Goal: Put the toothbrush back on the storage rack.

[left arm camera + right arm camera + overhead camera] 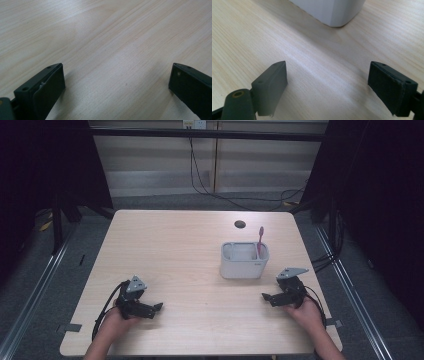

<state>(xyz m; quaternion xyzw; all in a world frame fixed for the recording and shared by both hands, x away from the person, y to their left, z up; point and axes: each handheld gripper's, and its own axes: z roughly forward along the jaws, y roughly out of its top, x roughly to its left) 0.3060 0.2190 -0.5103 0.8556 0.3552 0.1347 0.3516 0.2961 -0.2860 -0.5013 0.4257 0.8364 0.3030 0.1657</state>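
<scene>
while both grippers rest low on the wooden table (pixel 175 245) with nothing between their jaws, the work in hand looks like a reach for the white holder (pixel 244 261) and the pink toothbrush (pixel 260 240) standing in it. the right gripper (pixel 268 297) sits at about five o'clock from the holder, near it but apart; its jaws are spread wide and grip nothing, and in the right gripper view (pixel 328 77) a rounded corner of the holder (pixel 332 11) lies ahead at twelve o'clock over bare wood. the left gripper (pixel 156 308) is well apart at about eight o'clock from the holder, its jaws also wide open and empty, with bare table grain (pixel 112 37) before it in the left gripper view (pixel 116 80).

to do the reach well, i'd judge the right gripper should rise first, then come in over the rim rather than push the wall, which could slide the light container. closing on the handle's upper part and lifting straight up should avoid tipping.

the holder has two compartments: the toothbrush stands upright in the narrow right one, head up above the rim; the wider left one looks empty.
</scene>
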